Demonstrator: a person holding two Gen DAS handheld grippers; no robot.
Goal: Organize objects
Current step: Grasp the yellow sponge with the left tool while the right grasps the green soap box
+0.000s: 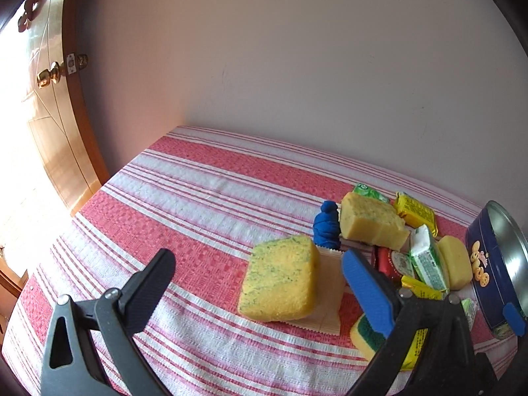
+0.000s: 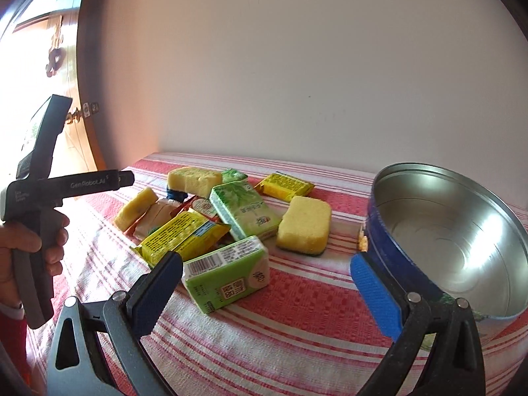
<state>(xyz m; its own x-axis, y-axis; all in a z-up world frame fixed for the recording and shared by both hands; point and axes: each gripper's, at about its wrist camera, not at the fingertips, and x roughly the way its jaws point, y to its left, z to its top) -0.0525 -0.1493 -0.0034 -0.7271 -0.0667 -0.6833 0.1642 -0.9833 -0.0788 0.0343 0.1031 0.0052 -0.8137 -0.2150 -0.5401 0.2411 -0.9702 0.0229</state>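
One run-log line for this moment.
left gripper: open, empty | right gripper: open, empty | round blue metal tin: empty | sponges, packets: on striped cloth

- "GenRobot.AI" in pale letters runs along the black bar of the left gripper [image 2: 71, 183], seen from the right wrist view.
- Small pale print sits on that tool's body near the hand; too small to read.
- Green carton [image 2: 227, 272]: barcode and an orange label with white characters, not legible.
- Yellow packet [image 2: 184, 236]: dense dark print plus a blue strip, unreadable.
- Red packet [image 1: 396, 262]: round label, text blurred.
- Blue tin [image 1: 485, 264]: gold pattern only, no readable words.
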